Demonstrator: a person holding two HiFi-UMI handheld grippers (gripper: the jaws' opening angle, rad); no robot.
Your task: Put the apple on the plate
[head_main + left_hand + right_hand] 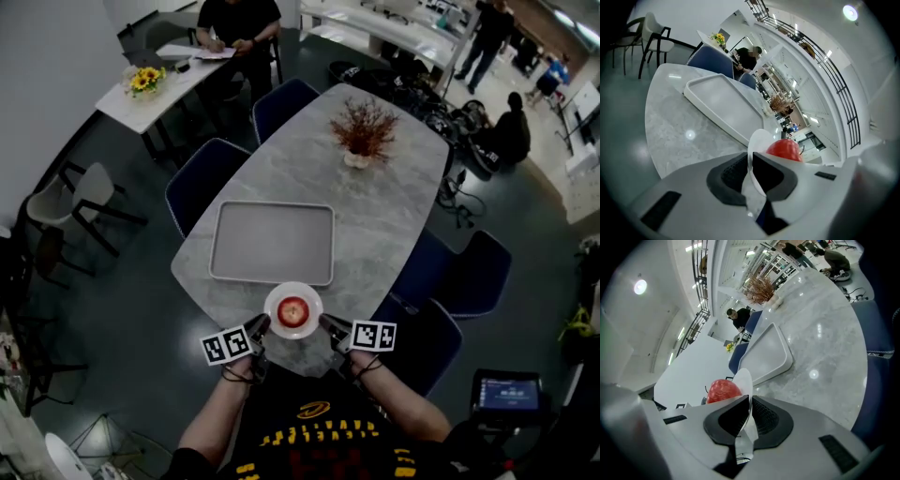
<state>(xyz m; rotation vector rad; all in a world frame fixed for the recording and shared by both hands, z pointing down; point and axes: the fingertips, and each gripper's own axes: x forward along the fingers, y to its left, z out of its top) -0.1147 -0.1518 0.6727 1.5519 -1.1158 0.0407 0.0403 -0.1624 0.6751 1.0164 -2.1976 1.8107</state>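
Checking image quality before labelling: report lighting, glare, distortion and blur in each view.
Head view: dim, darkest at the corners, straight lines bowed. Left gripper view: black round vignette, strong fisheye, one bright glint on the table, plate edge sharp. Right gripper view: same vignette, two glints on the table, ceiling lamp blown out.

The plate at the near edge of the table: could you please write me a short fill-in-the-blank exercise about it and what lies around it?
1. On the white plate lies a red ____.
2. The left hand-held gripper and the right hand-held gripper are each closed on the plate's ____, on opposite sides.
3. Just beyond the plate, on the marble table, lies a grey rectangular ____.

Missing words: apple; rim; tray.
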